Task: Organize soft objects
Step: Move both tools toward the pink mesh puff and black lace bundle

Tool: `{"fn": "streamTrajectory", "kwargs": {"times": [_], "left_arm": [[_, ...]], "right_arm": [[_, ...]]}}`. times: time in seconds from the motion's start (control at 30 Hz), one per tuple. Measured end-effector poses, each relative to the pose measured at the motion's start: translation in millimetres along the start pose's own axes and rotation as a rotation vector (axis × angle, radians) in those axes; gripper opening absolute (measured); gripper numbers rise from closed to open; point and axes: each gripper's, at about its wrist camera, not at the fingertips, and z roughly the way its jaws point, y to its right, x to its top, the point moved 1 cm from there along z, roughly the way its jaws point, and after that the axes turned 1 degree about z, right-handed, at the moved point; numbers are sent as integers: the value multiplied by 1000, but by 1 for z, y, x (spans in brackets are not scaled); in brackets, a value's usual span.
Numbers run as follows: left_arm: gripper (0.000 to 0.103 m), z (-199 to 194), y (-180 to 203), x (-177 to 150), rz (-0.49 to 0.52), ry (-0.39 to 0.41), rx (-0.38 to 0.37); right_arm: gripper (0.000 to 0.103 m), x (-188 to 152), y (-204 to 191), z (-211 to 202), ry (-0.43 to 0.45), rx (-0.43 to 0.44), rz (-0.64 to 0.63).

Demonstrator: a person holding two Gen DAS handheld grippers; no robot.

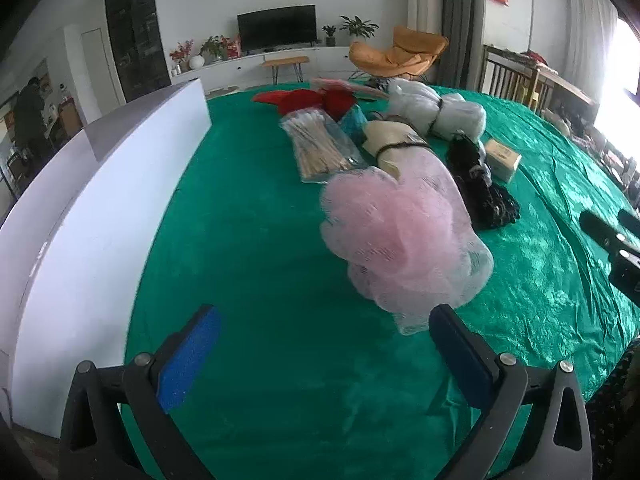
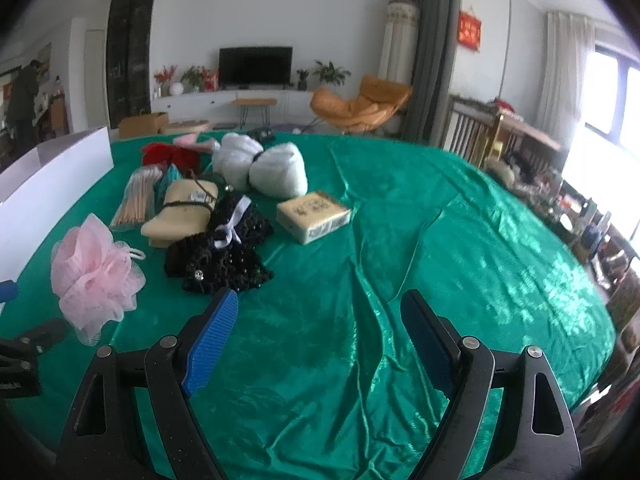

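Nothing looks sorted yet, I judge. My left claw (image 1: 324, 354) gapes wide, empty, just short of the pink mesh bath pouf (image 1: 404, 236) on the green satin-covered bench (image 1: 260, 220). Right claw (image 2: 320, 338) also wide, empty. Black beaded knit piece (image 2: 220, 256), white fluffy bundle (image 2: 260, 168), white open box (image 1: 80, 208) all untouched.

Loofah (image 2: 94, 276) left of netting (image 2: 224, 256), box (image 2: 56, 200) beyond
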Motion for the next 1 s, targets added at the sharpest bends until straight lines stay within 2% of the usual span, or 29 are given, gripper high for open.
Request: {"fn": "streamTrajectory", "kwargs": {"times": [0.2, 0.3, 0.53, 0.83, 1.0], "left_arm": [[103, -10, -6, 15, -8, 52, -3], [103, -11, -5, 22, -9, 56, -12], [103, -9, -9, 37, -25, 50, -19], [103, -10, -17, 58, -58, 57, -18], [103, -10, -17, 64, -49, 54, -3]], "right_arm": [[86, 1, 17, 15, -74, 28, 87], [86, 3, 18, 16, -74, 42, 95], [86, 5, 19, 50, -187, 77, 100], [86, 30, 19, 32, -150, 56, 100], [86, 31, 20, 43, -200, 26, 80]]}}
